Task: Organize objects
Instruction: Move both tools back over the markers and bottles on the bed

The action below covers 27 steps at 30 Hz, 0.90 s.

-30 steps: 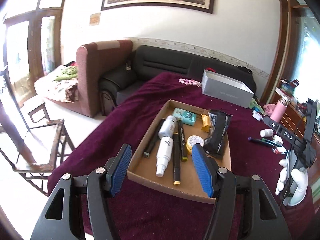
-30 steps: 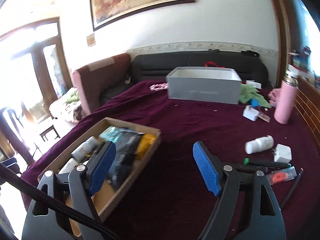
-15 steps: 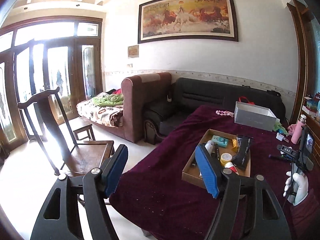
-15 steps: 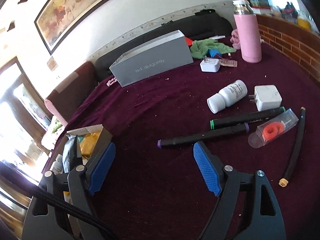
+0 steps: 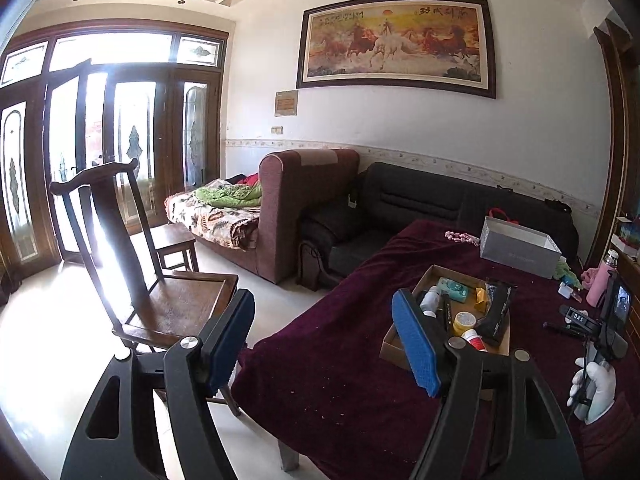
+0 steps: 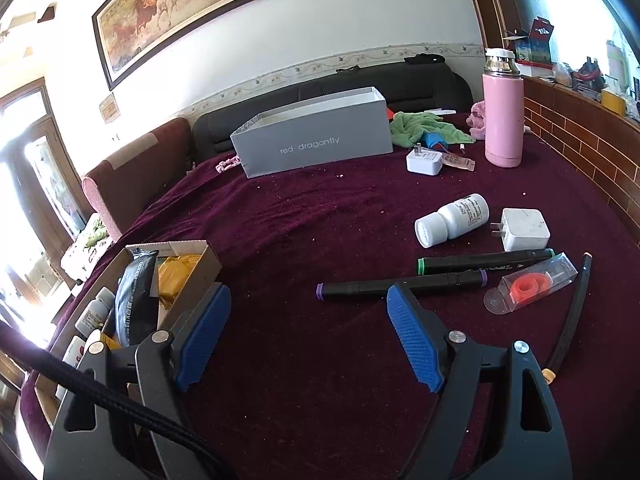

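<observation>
A cardboard tray [image 5: 404,350] on the maroon table holds bottles, markers, a yellow tin and a black pouch; it also shows in the right wrist view [image 6: 192,264]. My left gripper [image 5: 324,344] is open and empty, raised back from the table's left edge. My right gripper [image 6: 308,336] is open and empty, low over the cloth, just short of a purple-capped black marker [image 6: 400,284]. Beyond lie a green-capped marker [image 6: 486,260], a white pill bottle [image 6: 452,220], a white charger [image 6: 524,228], a clear case with an orange roll [image 6: 532,286] and a thin black stick [image 6: 568,316].
A grey shoebox [image 6: 316,140], a pink flask [image 6: 503,114], a second charger [image 6: 425,162] and a green cloth [image 6: 420,128] stand at the table's far end. A brick-pattern ledge [image 6: 580,148] runs along the right. A wooden chair [image 5: 160,300] and sofas [image 5: 400,208] stand to the left.
My left gripper has pulled up and back from the tray, and now faces the room. My right gripper has swung right and down from the tray toward the loose markers.
</observation>
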Motion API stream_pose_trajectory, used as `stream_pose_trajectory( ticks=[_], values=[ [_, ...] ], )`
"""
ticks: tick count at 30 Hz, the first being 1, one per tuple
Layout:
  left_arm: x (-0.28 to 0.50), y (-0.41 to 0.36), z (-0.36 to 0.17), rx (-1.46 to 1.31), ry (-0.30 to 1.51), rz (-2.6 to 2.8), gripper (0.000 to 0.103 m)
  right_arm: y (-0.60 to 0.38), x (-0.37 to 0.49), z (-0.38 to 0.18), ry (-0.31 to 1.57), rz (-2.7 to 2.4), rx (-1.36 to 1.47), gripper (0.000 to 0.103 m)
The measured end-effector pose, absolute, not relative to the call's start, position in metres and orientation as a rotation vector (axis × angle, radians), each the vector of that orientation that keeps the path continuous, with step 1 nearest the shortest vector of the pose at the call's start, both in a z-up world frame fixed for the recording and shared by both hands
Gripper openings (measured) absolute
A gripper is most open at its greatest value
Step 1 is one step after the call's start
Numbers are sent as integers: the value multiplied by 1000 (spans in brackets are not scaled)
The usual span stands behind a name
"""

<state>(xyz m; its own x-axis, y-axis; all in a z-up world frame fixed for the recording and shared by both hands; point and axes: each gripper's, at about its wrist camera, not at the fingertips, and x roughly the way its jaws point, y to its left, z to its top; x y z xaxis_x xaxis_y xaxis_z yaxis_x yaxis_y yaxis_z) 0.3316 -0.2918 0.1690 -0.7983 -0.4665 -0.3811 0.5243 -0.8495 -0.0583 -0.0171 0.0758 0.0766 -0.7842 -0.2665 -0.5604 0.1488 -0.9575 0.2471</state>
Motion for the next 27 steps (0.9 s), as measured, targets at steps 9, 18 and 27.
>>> stream_pose_trajectory(
  ticks=[9,18,27],
  values=[
    [217,-199,165,633,22,-2792,72,70,5,98,-264,-2745,775,82],
    [128,-86,155,781,-145,-2919,72,43,41,114,-76,-2769,575,82],
    [105,-61,153,782,-301,-2874,77,67,12,100,-213,-2798,728,83]
  ],
)
